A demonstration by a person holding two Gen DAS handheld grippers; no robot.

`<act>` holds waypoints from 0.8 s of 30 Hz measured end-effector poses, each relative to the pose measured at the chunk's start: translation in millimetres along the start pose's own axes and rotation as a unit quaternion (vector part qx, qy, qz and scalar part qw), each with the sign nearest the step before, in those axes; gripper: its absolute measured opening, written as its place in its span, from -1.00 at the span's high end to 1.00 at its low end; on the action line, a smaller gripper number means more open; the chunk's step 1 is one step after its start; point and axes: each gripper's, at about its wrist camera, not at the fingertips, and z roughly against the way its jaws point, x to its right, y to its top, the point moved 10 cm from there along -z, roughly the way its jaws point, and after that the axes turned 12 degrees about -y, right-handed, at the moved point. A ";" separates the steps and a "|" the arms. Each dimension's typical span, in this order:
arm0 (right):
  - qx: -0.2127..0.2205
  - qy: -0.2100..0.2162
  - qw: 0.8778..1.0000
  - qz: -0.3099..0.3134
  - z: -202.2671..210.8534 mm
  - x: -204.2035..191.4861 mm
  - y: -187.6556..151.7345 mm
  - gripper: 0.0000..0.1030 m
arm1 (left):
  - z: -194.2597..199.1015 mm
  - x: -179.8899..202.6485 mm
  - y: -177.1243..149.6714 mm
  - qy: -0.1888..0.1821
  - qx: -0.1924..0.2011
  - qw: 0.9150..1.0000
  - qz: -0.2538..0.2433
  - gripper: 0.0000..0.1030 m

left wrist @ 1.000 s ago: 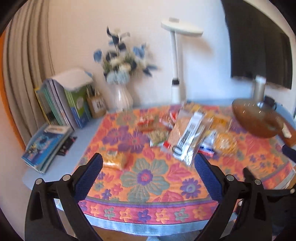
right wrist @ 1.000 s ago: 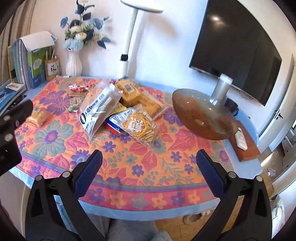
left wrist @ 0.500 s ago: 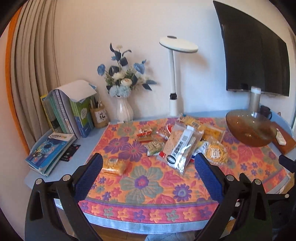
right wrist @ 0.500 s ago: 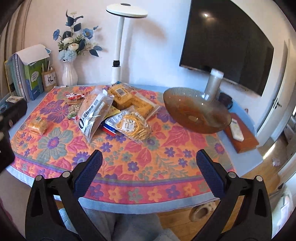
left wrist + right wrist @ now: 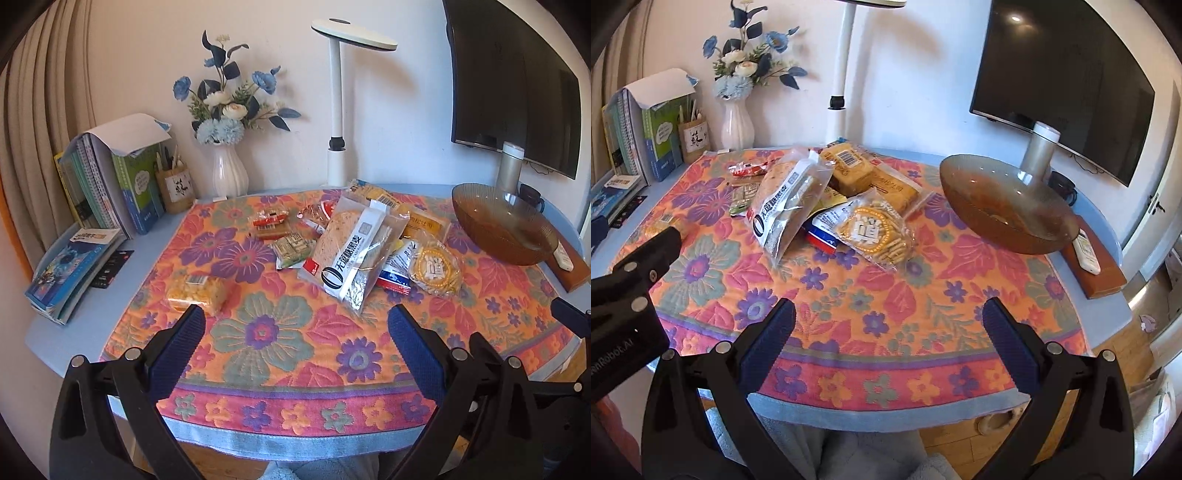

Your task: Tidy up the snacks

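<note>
Several snack packets lie heaped mid-table on a flowered cloth [image 5: 266, 332]: a long clear bread bag [image 5: 354, 254] [image 5: 786, 206], a round biscuit bag [image 5: 437, 267] [image 5: 875, 230], orange cake packs [image 5: 849, 168], small red [image 5: 271, 221] and green [image 5: 291, 249] packets. A lone yellow snack pack [image 5: 197, 291] lies apart at the left. An amber glass bowl [image 5: 504, 229] [image 5: 1008, 210] stands at the right. My left gripper [image 5: 295, 332] hangs open over the near table edge, empty. My right gripper [image 5: 888, 325] is open and empty too, short of the pile.
Books [image 5: 99, 184], a pen pot [image 5: 175, 188], a flower vase [image 5: 229, 173] and a white lamp post [image 5: 338, 122] line the back. A remote [image 5: 1087, 251] lies on a wooden box beside the bowl. A TV [image 5: 1060, 81] hangs on the wall. The left gripper's body [image 5: 628, 291] shows at left.
Both grippers have shifted slightly over the near table edge, so the views tilted and zoomed a little. Both stayed open; no snack has moved.
</note>
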 end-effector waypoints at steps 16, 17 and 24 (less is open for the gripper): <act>-0.002 0.001 1.000 0.016 -6.4 -15.2 1.0 -0.94 | -14.4 -10.3 -5.9 0.007 -0.015 1.000 0.009 -0.90; -0.002 -0.002 1.000 0.019 -6.4 -16.1 1.1 -0.94 | -14.5 -10.9 -6.1 0.008 -0.016 1.000 0.009 -0.90; 0.006 -0.002 0.999 0.032 -2.9 -22.6 2.0 -0.94 | -17.1 -14.2 -8.9 0.005 -0.021 1.000 0.014 -0.90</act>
